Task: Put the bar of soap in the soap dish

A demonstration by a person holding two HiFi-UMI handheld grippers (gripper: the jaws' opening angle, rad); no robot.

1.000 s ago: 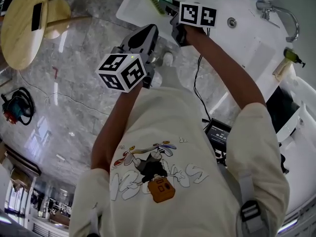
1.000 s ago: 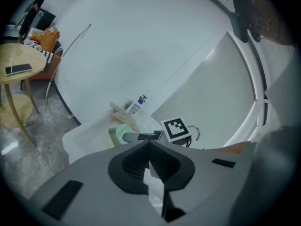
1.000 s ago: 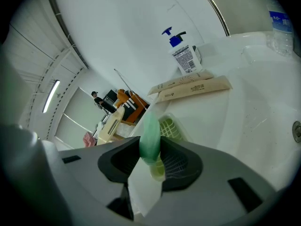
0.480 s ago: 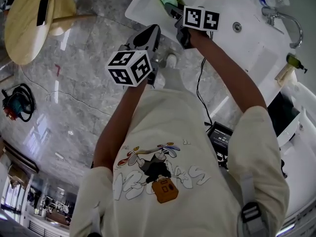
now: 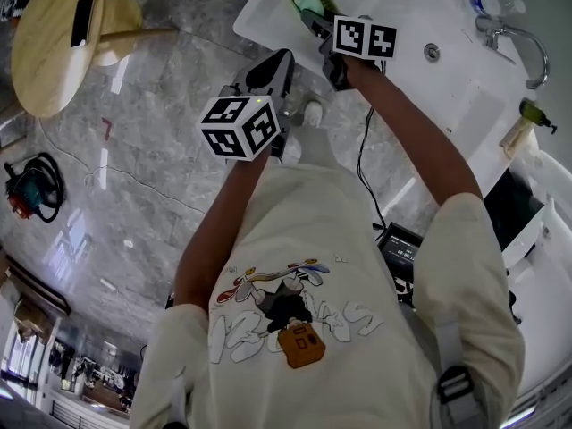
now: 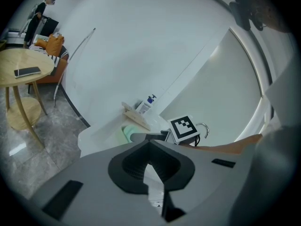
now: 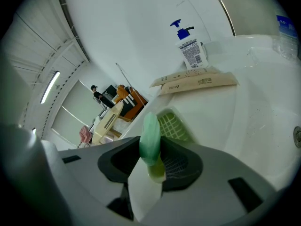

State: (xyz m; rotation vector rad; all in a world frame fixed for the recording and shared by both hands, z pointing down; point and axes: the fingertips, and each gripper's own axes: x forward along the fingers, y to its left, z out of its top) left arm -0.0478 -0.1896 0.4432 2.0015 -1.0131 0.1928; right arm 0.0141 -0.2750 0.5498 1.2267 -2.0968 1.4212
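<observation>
Right gripper (image 7: 151, 155): jaws clamped on the soap (image 7: 150, 133), which is held on edge at centre frame, near the dish (image 7: 175, 126) on the sink (image 7: 263, 102). Contact between soap and dish cannot be determined. Left gripper (image 6: 151, 163): jaws closed, nothing between them.

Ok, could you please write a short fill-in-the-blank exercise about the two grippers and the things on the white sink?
1. The right gripper grips an oval bar of soap whose colour is pale ____.
2. The left gripper has its jaws together and holds ____.
3. The white plastic pump bottle beyond the green gridded plastic soap dish has a ____ pump head.

Missing words: green; nothing; blue.
</observation>
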